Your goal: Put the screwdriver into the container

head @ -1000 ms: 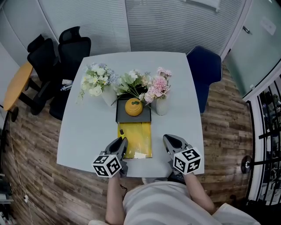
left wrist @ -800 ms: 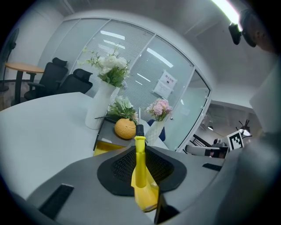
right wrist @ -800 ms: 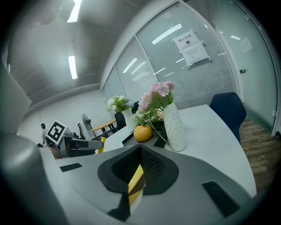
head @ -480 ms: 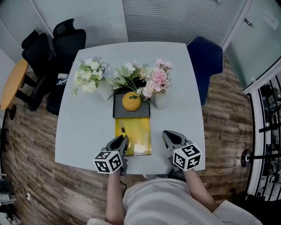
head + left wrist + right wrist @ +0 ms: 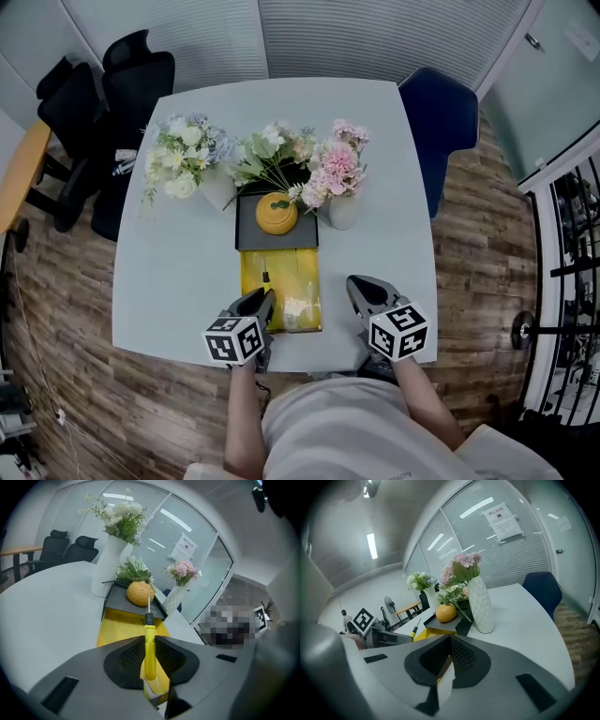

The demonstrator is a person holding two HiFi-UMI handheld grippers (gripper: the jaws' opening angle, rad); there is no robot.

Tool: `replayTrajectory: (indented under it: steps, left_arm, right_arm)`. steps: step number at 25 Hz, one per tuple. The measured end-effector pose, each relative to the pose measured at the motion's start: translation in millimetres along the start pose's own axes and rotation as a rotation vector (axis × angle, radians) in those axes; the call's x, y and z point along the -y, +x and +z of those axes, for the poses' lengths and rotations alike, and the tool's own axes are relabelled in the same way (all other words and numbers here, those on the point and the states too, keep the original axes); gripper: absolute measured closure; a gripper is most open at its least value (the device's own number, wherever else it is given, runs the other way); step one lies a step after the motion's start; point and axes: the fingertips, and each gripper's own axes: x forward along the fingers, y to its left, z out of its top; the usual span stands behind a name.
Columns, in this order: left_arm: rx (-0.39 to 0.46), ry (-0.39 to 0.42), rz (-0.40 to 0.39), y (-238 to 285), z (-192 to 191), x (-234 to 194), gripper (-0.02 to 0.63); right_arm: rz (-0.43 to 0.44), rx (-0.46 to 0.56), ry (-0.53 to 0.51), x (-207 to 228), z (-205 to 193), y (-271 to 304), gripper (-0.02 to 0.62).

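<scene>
A yellow-handled screwdriver is clamped by its handle in my left gripper, its black collar and metal shaft pointing forward. In the head view the left gripper hovers at the near left corner of the flat yellow container, and the screwdriver's tip reaches over the container's left side. My right gripper rests to the right of the container, near the table's front edge. Its jaws stand shut with nothing between them.
Behind the container a dark tray holds an orange pot. Flower vases stand around the tray. A blue chair is at the table's far right and black chairs are at the far left.
The head view has drifted, so the table sits slightly higher and further left in the picture. Both grippers keep their places, and the left stays shut on the screwdriver.
</scene>
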Motion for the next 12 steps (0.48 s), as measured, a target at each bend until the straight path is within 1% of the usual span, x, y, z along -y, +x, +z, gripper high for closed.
replayTrajectory:
  steps: [12]
  left_arm:
    - [-0.108, 0.005, 0.019, 18.9, -18.7, -8.7, 0.541]
  right_arm:
    - [-0.013, -0.037, 0.017, 12.6, -9.8, 11.2, 0.58]
